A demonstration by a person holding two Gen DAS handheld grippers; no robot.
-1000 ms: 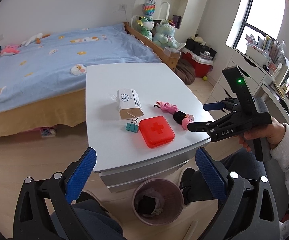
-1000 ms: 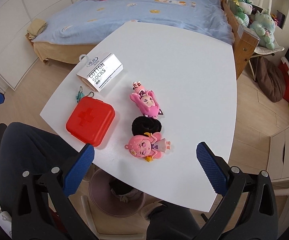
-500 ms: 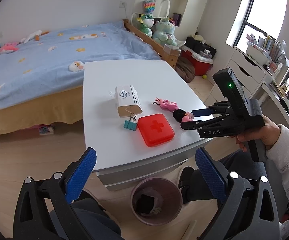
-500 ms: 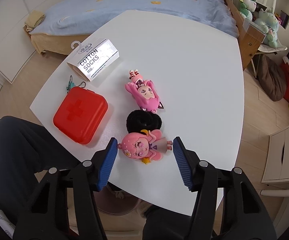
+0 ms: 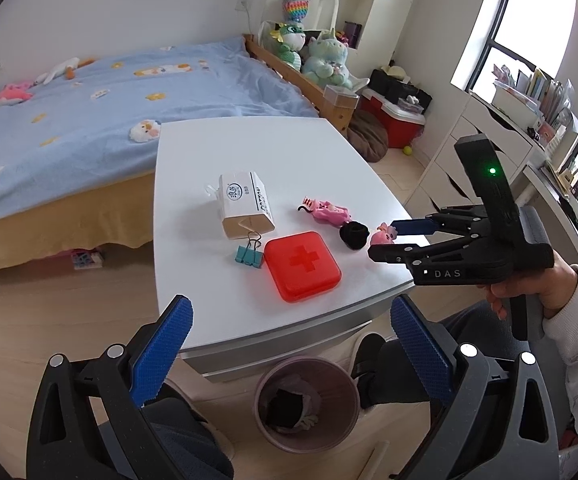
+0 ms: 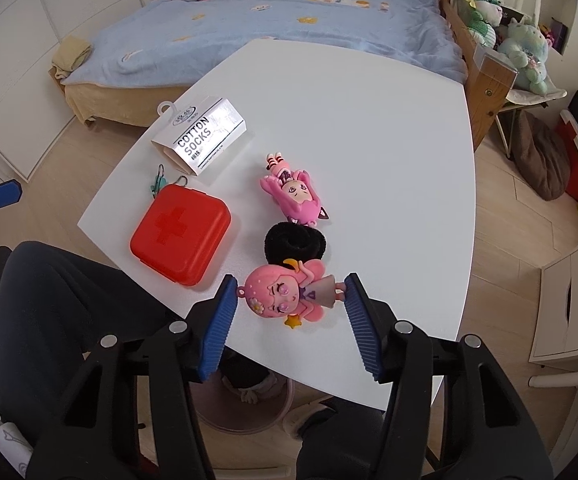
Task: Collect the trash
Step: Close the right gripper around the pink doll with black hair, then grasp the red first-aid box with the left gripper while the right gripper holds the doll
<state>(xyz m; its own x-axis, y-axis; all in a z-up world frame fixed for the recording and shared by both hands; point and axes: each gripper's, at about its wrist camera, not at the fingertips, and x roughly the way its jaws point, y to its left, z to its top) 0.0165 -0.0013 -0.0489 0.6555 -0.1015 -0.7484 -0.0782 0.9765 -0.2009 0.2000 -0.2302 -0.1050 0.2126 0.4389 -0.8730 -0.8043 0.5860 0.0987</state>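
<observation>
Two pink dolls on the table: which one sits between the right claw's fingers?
The round-headed doll with the yellow star, nearest the table edge. The other pink doll lies beyond the black hair tie.

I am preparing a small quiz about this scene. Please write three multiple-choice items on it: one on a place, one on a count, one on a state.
1. Where is the trash bin?
A. on the bed
B. on the floor under the near edge of the white table
C. on the table

2. How many pink doll figures lie on the table?
A. one
B. two
C. four

3. How is the right gripper?
A. open around the pink-haired doll
C. shut on the red first-aid case
B. away from the table

Answers:
1 B, the bin's rim shows below the table edge.
2 B, the pink-haired doll and the pink-suited doll.
3 A, its fingers flank the doll, barely touching.
</observation>
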